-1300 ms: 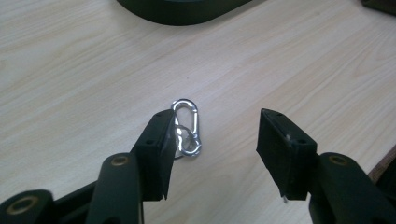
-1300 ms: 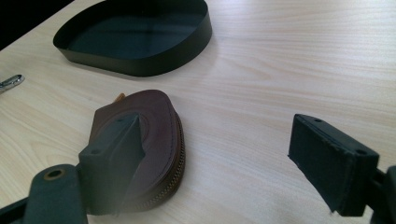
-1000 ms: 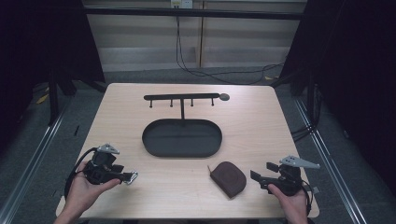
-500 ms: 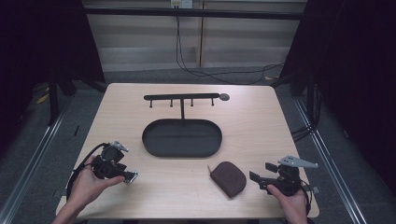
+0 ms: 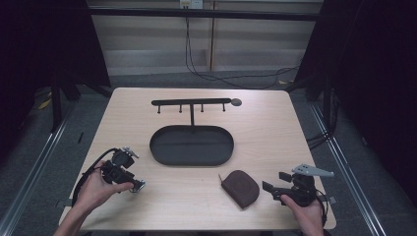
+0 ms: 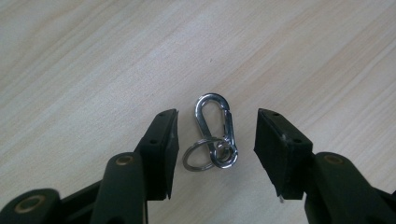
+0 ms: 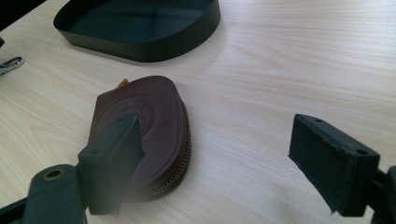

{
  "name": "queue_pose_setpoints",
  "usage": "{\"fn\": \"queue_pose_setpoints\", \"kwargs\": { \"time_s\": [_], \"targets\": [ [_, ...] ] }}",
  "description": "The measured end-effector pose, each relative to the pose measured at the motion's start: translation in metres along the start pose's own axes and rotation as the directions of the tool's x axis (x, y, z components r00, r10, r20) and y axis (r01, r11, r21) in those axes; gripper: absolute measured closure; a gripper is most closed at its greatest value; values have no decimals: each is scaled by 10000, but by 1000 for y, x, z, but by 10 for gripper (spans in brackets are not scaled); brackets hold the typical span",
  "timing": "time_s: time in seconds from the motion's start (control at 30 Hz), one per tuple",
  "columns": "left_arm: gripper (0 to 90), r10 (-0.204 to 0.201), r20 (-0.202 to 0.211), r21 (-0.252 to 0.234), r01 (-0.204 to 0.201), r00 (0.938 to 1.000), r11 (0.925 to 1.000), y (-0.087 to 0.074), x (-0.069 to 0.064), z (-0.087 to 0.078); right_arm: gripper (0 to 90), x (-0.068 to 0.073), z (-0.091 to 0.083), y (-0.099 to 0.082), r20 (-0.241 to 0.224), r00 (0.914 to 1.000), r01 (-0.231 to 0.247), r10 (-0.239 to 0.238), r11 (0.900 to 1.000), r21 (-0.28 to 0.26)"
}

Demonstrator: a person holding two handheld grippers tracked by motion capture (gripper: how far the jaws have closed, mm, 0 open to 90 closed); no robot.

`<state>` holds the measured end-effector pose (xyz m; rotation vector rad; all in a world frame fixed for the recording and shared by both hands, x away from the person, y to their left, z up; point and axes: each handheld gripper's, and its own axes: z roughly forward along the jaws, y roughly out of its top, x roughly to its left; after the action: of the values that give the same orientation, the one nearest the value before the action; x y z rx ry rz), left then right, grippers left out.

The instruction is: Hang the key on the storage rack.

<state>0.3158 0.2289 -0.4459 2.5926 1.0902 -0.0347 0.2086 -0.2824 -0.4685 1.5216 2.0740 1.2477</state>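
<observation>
The left claw hangs over the carabiner with its key ring, jaws released on both sides of it and not pressing. The carabiner lies flat on the desk, to the left of the black oval tray and a little nearer to the person. The right claw is also released, just beside the brown pouch, which lies near the tray. I judge the work is only beginning: nothing is grasped or lifted yet, and the hook rack behind the tray is bare.

- A pale wooden table carries everything.
- A black oval tray sits mid-table, its hook rack behind.
- A brown leather pouch lies near the front edge.
- A silver carabiner with key ring lies front left.
</observation>
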Motion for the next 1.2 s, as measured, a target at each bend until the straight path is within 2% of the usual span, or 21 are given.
{"fn": "queue_pose_setpoints", "kwargs": {
  "time_s": [0.03,0.1,0.27,0.3,0.43,0.5,0.57,0.67,0.73,0.9,1.2],
  "targets": [
    [497,-69,85,26,69,9999,10000,0,0,2,170,0,1,0,9,10000,39,-39,10000,53],
    [494,12,76,223,-13,10000,9998,1,-1,5,170,0,1,0,-21,10000,73,-73,9999,73],
    [486,104,119,369,-109,9999,9993,1,0,9,169,0,2,0,-29,9999,149,-149,9999,83],
    [484,78,119,402,-82,9999,9992,1,0,10,166,0,1,0,-6,10000,16,-16,10000,90],
    [493,137,134,548,-144,9998,9984,-1,2,16,166,0,2,0,-8,10000,-31,31,9999,136],
    [519,138,149,639,-147,9998,9978,-2,1,16,165,0,2,0,10,10000,-14,14,9999,156],
    [543,228,-155,381,-222,9996,9990,-3,-1,14,166,0,2,0,11,10000,-44,44,9998,176],
    [588,182,-129,443,-176,9998,9989,-4,0,14,165,-1,2,0,22,10000,-79,78,9998,201],
    [594,272,-63,500,-269,9996,9984,-6,0,13,163,-1,2,0,20,10000,-68,68,9998,202],
    [625,203,9,601,-203,9998,9980,-7,-1,12,163,-1,2,0,34,9999,-106,106,9996,247],
    [769,37,150,559,-46,9999,9984,-9,-4,7,161,-1,3,0,59,9999,-100,98,9995,307]
  ]
}}
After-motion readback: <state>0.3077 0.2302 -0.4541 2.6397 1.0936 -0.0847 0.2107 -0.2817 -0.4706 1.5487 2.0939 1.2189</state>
